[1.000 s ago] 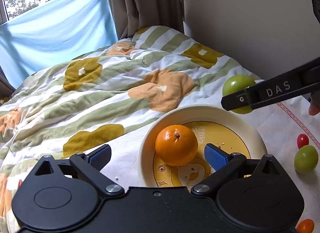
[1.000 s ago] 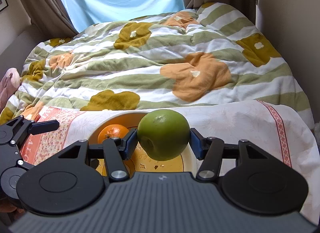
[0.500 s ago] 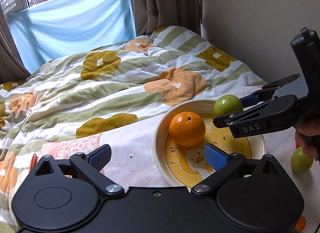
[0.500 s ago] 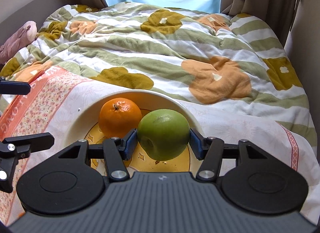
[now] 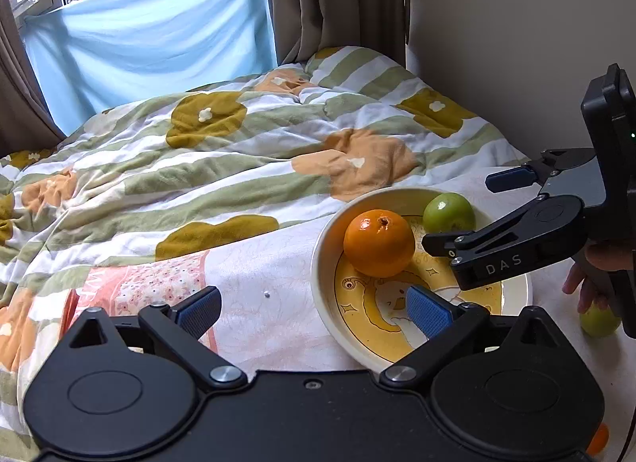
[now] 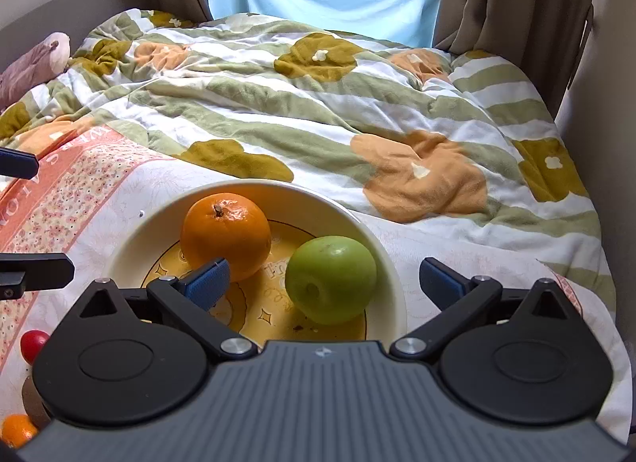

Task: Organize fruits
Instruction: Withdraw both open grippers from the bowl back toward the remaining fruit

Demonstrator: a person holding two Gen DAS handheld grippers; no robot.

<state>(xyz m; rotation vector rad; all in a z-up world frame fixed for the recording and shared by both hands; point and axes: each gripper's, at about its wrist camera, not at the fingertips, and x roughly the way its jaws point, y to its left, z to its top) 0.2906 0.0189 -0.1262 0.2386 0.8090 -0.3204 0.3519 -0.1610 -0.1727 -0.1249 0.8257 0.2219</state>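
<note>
A cream plate [image 5: 322,263] [image 6: 131,231] with a yellow cartoon centre lies on the cloth-covered bed. In it an orange [image 5: 377,243] [image 6: 224,235] and a green apple [image 5: 447,215] [image 6: 330,279] rest side by side. My right gripper [image 6: 324,279] [image 5: 457,213] hangs low over the plate. Its jaws are opening, with the apple between them and both blue pads clear of it. My left gripper [image 5: 314,307] stands open at the plate's near-left rim with nothing between its fingers.
Right of the plate another green fruit [image 5: 598,321] lies by a hand, and a small orange fruit [image 5: 596,438] sits lower. A red cherry tomato [image 6: 33,345] and a small orange fruit [image 6: 16,428] lie left of the right gripper. A rumpled floral duvet [image 5: 238,152] fills the far side, with a wall at the right.
The right gripper came down over the plate and spread its jaws, letting go of the green apple, which now lies in the plate beside the orange. The left gripper stays open.
</note>
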